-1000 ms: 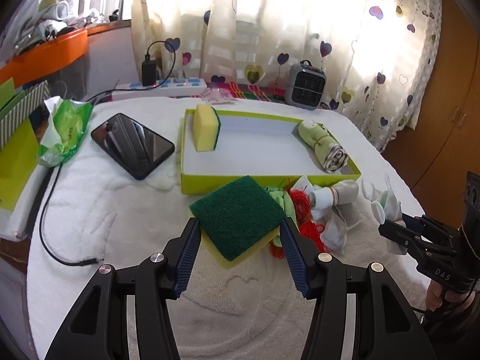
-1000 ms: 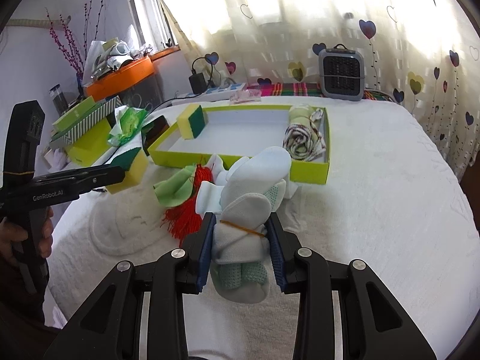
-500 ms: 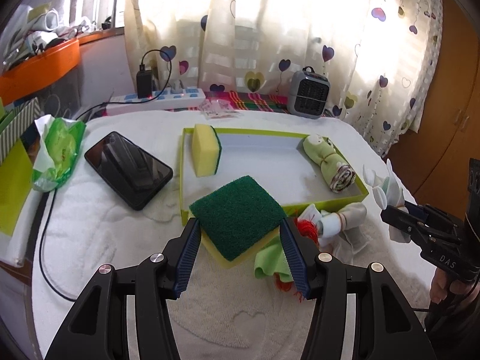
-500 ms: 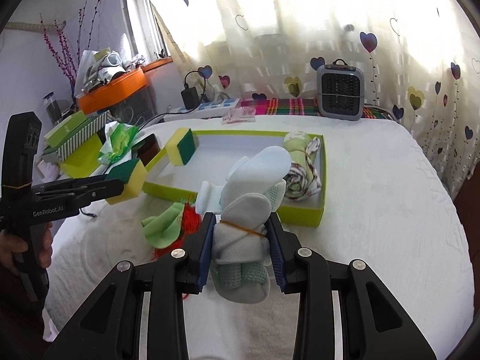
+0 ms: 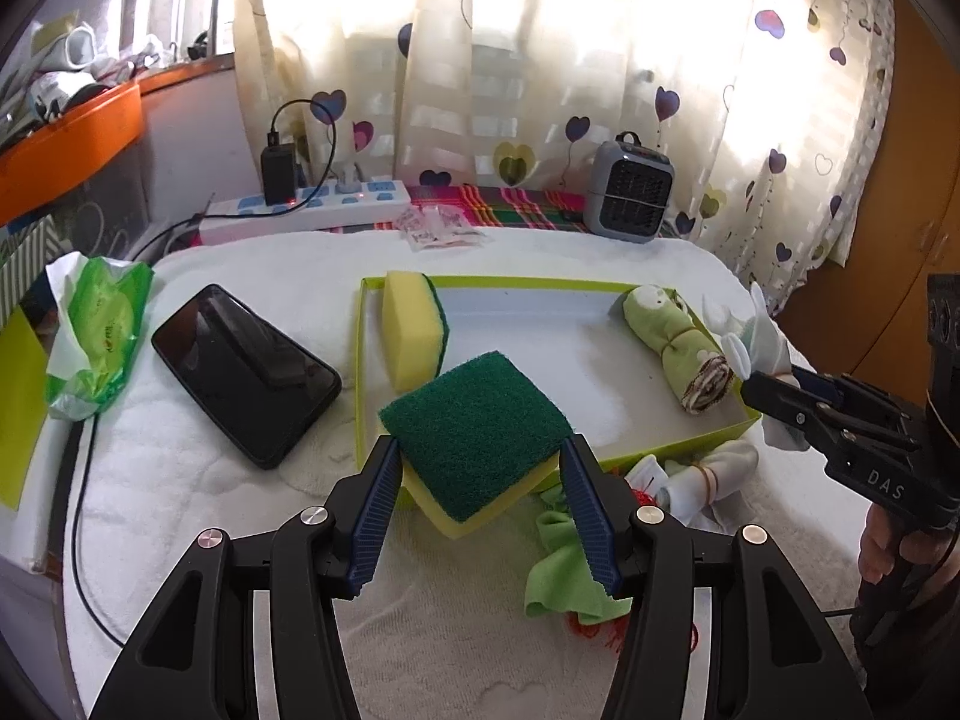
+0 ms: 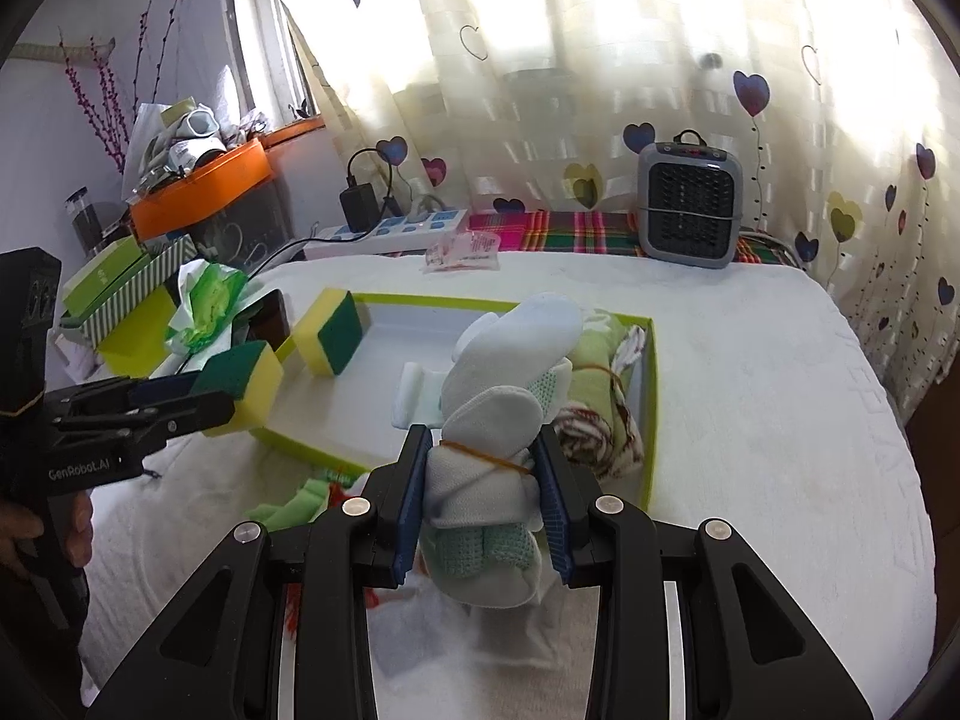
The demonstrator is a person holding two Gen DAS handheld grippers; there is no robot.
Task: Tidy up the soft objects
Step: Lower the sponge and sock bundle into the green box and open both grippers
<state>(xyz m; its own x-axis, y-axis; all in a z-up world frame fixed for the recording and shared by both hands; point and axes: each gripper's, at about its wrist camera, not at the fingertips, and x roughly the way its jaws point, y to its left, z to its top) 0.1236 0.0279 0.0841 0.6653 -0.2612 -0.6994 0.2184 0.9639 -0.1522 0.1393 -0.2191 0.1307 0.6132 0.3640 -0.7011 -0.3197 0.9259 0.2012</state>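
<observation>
Left wrist view: "DAS" reads on your right gripper point(image 5: 759, 387) body at the right edge. Your left gripper point(image 5: 477, 468) is clamped on a green-topped yellow sponge point(image 5: 477, 435), held over the near wall of the lime tray point(image 5: 360, 360). Second sponge point(image 5: 414, 330) stands in the tray's far left corner, rolled cloth point(image 5: 678, 351) at its right end

Right wrist view: "GenRobot.AI" reads on your left gripper point(image 6: 192, 387) body. Right gripper point(image 6: 480, 480) pinches a rubber-banded white sock bundle point(image 6: 498, 438) above the tray's point(image 6: 648, 420) near edge
</observation>
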